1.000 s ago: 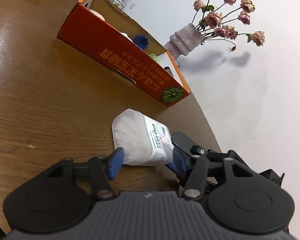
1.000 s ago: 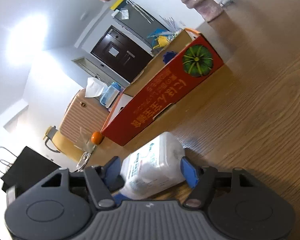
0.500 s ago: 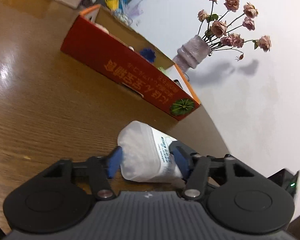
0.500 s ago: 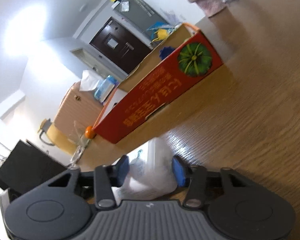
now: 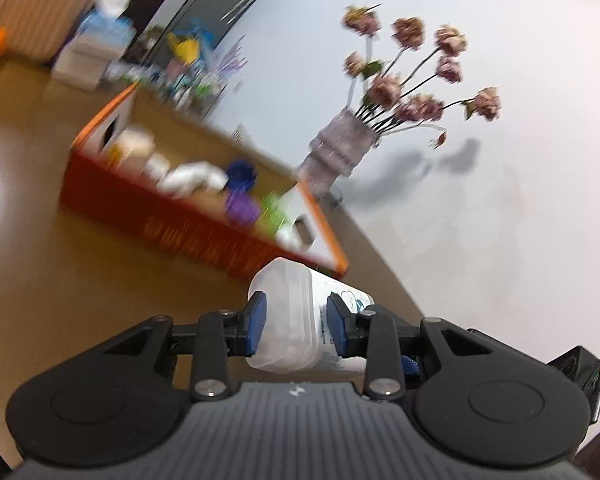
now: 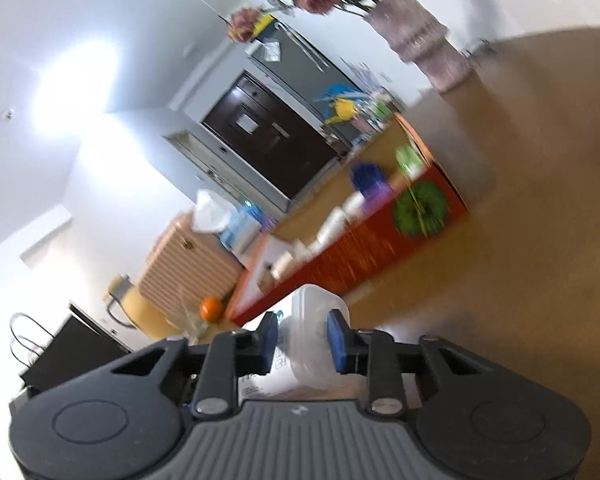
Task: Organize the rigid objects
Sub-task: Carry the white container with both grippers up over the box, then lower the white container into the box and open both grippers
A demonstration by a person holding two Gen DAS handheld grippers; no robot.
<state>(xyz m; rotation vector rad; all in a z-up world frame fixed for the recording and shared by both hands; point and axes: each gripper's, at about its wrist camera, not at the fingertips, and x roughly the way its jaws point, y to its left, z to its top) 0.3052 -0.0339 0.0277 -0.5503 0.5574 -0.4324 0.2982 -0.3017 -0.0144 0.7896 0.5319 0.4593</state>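
Note:
A white plastic bottle [image 5: 288,280] with a printed label is held up off the wooden table [image 5: 40,280], lying sideways between both grippers. My left gripper [image 5: 296,316] is shut on one end, its blue pads pressing the bottle's sides. My right gripper [image 6: 303,334] has its jaws closing on the other end of the white bottle [image 6: 312,304], with the pads touching it. Ahead lies a long red cardboard box [image 5: 172,224], open at the top, holding white, blue, purple and green items. The red box [image 6: 340,260] shows a green pumpkin picture on its end.
A vase of dried pink roses [image 5: 342,148] stands behind the box by the white wall. An orange [image 6: 211,307] sits at the table's far end. Beyond are a tissue box, cluttered shelves, a suitcase and a dark door. The view is motion-blurred.
Both grippers closed onto the bottle and lifted it off the table. The views rose, so the box's contents now show from above.

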